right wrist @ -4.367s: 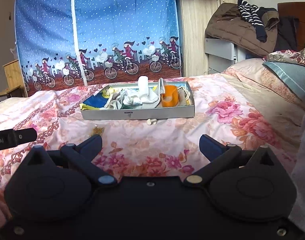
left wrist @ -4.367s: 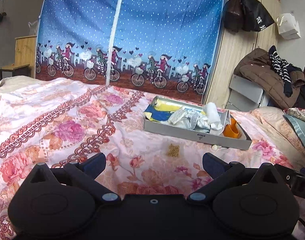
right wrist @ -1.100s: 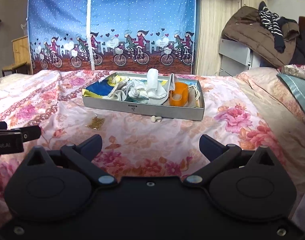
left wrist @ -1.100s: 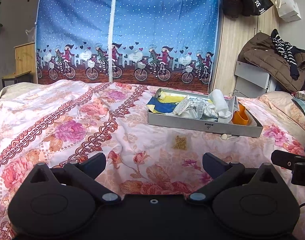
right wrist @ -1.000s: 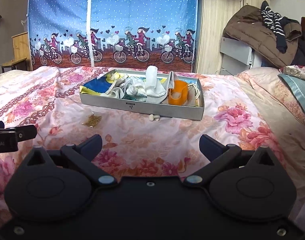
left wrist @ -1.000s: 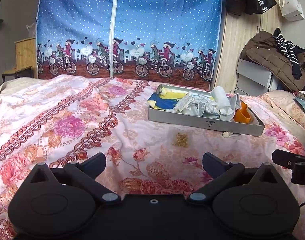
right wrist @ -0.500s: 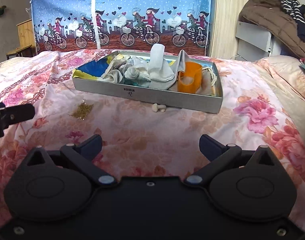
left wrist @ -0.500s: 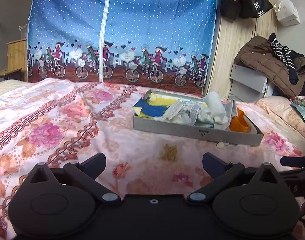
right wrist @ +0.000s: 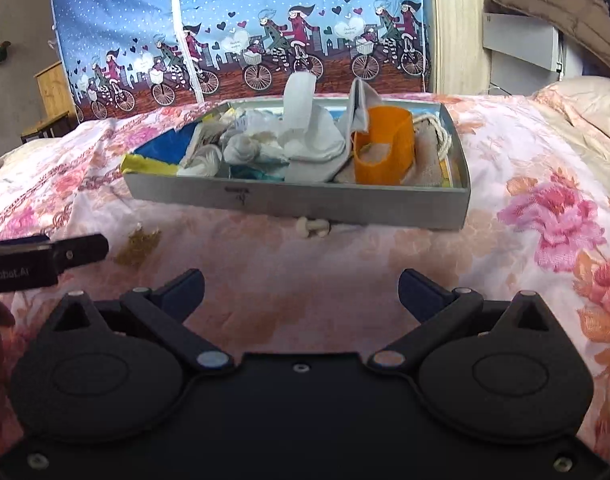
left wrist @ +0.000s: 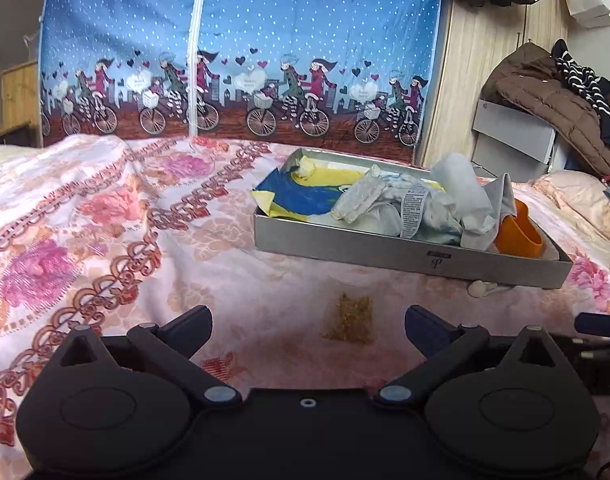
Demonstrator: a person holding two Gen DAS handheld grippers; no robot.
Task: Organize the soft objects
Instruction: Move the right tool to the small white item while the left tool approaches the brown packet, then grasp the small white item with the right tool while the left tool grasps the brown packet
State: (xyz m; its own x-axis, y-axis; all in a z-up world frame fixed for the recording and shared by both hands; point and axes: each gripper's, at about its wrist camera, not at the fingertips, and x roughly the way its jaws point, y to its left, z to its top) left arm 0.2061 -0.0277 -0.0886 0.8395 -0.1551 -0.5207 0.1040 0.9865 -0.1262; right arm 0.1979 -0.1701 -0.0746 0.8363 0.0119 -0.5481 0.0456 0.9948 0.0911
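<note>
A grey tray (left wrist: 385, 254) (right wrist: 345, 204) sits on the floral bed, filled with white cloths (left wrist: 457, 192) (right wrist: 305, 136), a blue and yellow cloth (left wrist: 301, 196) (right wrist: 161, 152), an orange band (left wrist: 519, 234) (right wrist: 385, 148) and a beige cloth with cord (right wrist: 429, 148). A small golden mesh piece (left wrist: 351, 318) (right wrist: 139, 244) and a small white object (left wrist: 479, 288) (right wrist: 313, 228) lie on the bedspread in front of the tray. My left gripper (left wrist: 307, 326) is open and empty, just short of the golden piece. My right gripper (right wrist: 301, 286) is open and empty, in front of the tray.
A blue bicycle-print fabric wardrobe (left wrist: 241, 60) stands behind the bed. A wooden closet (left wrist: 485, 60) and a brown jacket (left wrist: 553, 100) on a grey unit are at the right. A pillow (right wrist: 585, 100) lies at the far right. The other gripper's tip (right wrist: 81, 254) shows at left.
Both grippers have moved forward toward the tray, which now looks larger and nearer. Both stay open and empty.
</note>
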